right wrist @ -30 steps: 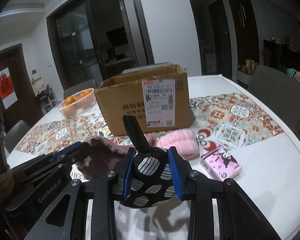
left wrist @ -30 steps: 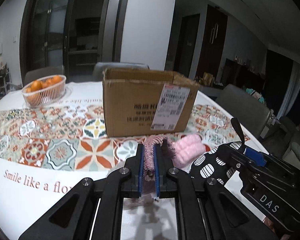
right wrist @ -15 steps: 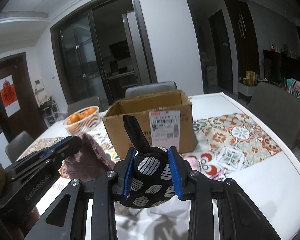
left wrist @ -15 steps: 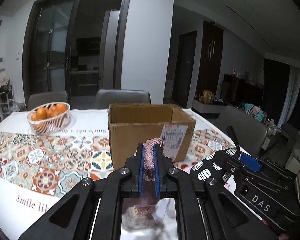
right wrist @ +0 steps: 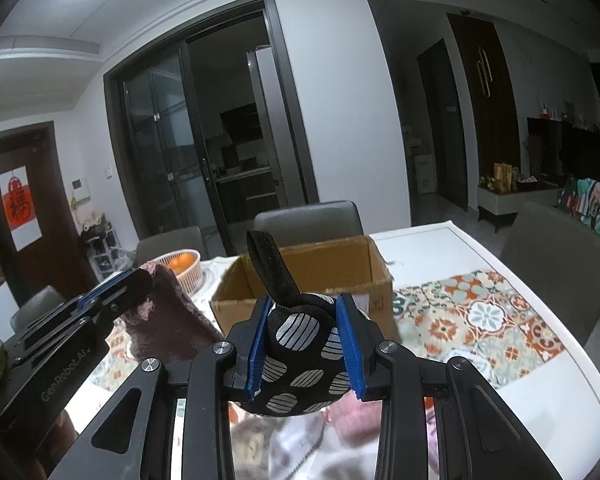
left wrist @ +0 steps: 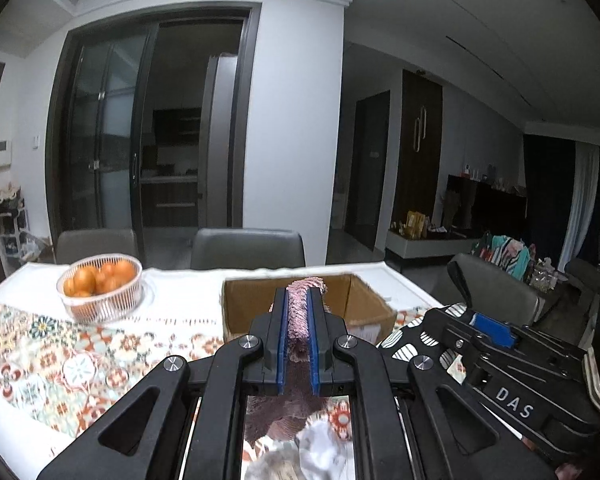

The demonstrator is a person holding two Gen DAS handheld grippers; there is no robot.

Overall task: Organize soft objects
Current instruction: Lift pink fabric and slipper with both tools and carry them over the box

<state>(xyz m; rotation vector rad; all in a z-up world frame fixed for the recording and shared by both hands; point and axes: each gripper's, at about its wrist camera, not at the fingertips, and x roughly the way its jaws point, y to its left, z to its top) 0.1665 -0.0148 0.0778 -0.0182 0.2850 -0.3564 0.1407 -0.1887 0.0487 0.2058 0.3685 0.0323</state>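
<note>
My left gripper (left wrist: 299,300) is shut on a fuzzy mauve cloth (left wrist: 299,316) and holds it high, in line with the open cardboard box (left wrist: 364,308). The cloth hangs below the gripper in the right wrist view (right wrist: 168,320). My right gripper (right wrist: 304,312) is shut on a black pouch with white striped spots (right wrist: 304,360), whose black strap sticks up, in front of the box (right wrist: 340,264). A pink fluffy item (right wrist: 352,416) lies on the table below.
A white basket of oranges (left wrist: 100,288) stands at the left of the patterned tablecloth (left wrist: 60,352). Grey chairs (left wrist: 248,248) stand behind the table. The table's right edge (right wrist: 540,300) is near another chair. Pale soft things (left wrist: 320,448) lie below the left gripper.
Both grippers have risen from the table with their items and now look over the box's open top. The pink fluffy item stays on the table.
</note>
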